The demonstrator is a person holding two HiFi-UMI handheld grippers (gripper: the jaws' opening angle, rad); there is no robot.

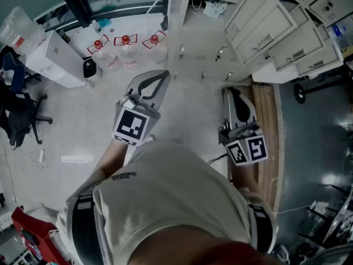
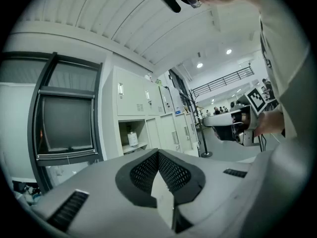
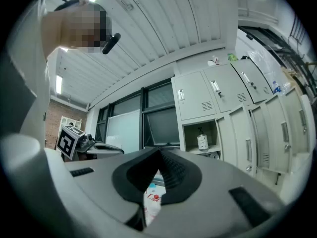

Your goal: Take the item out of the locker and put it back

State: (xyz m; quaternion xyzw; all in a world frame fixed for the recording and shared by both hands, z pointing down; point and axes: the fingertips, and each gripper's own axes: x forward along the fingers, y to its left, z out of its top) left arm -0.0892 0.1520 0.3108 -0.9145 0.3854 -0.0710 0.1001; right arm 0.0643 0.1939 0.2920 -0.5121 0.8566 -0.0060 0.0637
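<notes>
Your left gripper (image 2: 158, 153) is clenched tip to tip with nothing between its jaws. Your right gripper (image 3: 159, 152) is closed and empty too. The white bottle (image 3: 202, 142) stands upright on the shelf of the open locker (image 3: 194, 100) compartment, right of centre in the right gripper view, well apart from both grippers.

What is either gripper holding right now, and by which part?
Nothing. The left gripper and the right gripper are both shut with nothing between their jaws; the bottle stands in the open locker.
</notes>
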